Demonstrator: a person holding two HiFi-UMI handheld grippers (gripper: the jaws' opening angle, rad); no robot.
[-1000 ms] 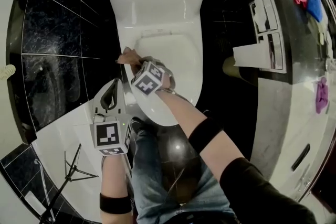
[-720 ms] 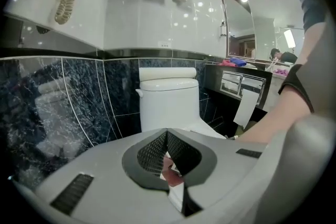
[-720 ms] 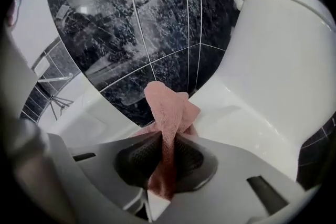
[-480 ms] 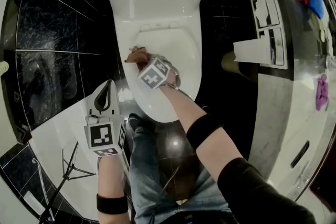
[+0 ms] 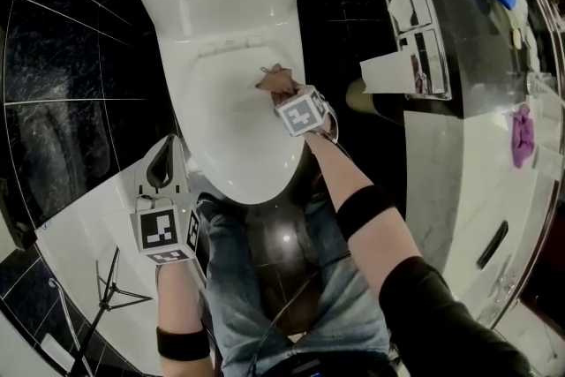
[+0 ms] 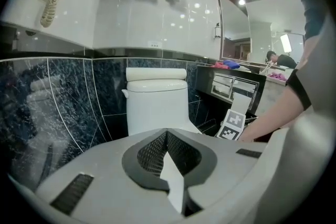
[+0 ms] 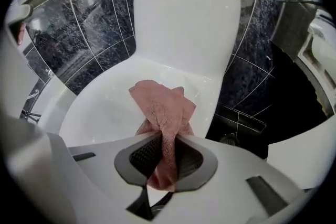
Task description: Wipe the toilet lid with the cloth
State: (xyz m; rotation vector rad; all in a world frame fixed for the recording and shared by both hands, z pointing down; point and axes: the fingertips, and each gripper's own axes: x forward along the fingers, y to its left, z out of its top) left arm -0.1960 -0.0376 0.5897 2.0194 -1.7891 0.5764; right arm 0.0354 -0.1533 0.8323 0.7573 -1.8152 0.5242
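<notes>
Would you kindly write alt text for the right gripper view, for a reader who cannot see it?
The right gripper clamps a pink cloth that rests on the closed white toilet lid; the cistern and dark tiled wall stand behind.

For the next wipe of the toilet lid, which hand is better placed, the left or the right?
The right. The right tool is shut on the pink cloth, which lies on the toilet lid. The left tool is shut, empty, and off to the lid's side.

The right tongs (image 5: 282, 93) apparently dragged cloth (image 5: 274, 78) rightward across toilet lid (image 5: 225, 124).
</notes>
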